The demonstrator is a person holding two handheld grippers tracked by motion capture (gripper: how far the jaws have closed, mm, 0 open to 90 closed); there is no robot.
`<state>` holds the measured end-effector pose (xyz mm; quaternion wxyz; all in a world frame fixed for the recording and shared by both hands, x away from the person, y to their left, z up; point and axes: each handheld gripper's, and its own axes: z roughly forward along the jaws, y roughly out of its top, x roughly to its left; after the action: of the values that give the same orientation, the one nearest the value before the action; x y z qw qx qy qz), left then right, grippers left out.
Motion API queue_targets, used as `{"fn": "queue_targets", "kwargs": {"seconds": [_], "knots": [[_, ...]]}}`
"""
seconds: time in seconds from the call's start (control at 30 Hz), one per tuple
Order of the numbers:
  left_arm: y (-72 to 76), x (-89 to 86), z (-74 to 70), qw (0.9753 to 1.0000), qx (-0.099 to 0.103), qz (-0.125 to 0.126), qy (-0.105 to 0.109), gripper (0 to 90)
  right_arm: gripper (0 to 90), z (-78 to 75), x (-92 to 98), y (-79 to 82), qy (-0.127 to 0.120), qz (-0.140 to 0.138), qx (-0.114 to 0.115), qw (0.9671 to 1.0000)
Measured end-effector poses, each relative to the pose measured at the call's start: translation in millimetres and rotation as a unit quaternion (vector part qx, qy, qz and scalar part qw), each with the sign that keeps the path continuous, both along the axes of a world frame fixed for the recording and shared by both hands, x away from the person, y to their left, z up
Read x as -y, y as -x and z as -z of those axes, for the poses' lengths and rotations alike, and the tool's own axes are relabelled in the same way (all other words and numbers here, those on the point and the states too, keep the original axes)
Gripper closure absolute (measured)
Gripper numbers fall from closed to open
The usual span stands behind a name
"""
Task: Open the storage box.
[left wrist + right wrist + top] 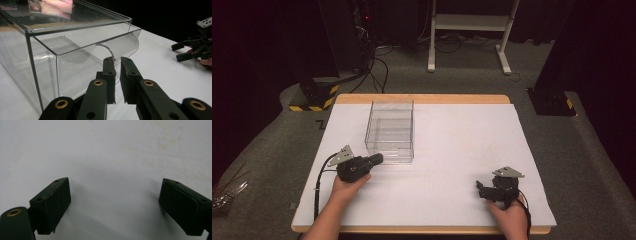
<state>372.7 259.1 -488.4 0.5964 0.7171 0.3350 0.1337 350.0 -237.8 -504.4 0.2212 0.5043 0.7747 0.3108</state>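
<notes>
A clear plastic box (390,131) with a sliding drawer is seen on the white surface (452,165), toward its left half and nearer the far edge than the near one. In the left gripper view the drawer (105,53) is seen pulled out a short way from the box shell, its curved front wall standing proud of the frame. Nothing can be made out inside the drawer; it appears empty, though the clear walls make this hard to judge.

The left tongs (376,159) are held just at the near right corner of the box. In the left gripper view the left tongs (117,62) are drawn narrow, with only a thin gap between the jaws, and the curved lip of the drawer front appears to be at or between the tips. Whether the lip is truly pinched cannot be told.

The right tongs (482,190) are held well apart from the box, low over the surface toward its near right corner. In the right gripper view they are spread wide over bare surface, with nothing between them.

The work is judged to be at an early or middle stage: the drawer is partly out, and further sliding, either way, is left to be done. The right tongs are judged idle.
</notes>
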Motion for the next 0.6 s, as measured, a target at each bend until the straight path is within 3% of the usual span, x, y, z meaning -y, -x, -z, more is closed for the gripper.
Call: {"fn": "queue_targets", "kwargs": {"seconds": [0.3, 0.6], "knots": [[10.5, -1.3, -3.1, 0.9998, -0.003, 0.017, -0.012, 83.1, 10.5, 0.0, 0.0, 0.0, 0.0, 0.0, 0.0, 1.0], [29.1, -2.8, -1.9, 0.9994, -0.008, 0.033, -0.005, 83.8, 10.4, 0.0, 0.1, 0.0, 0.0, 0.0, 0.0, 1.0]]}}
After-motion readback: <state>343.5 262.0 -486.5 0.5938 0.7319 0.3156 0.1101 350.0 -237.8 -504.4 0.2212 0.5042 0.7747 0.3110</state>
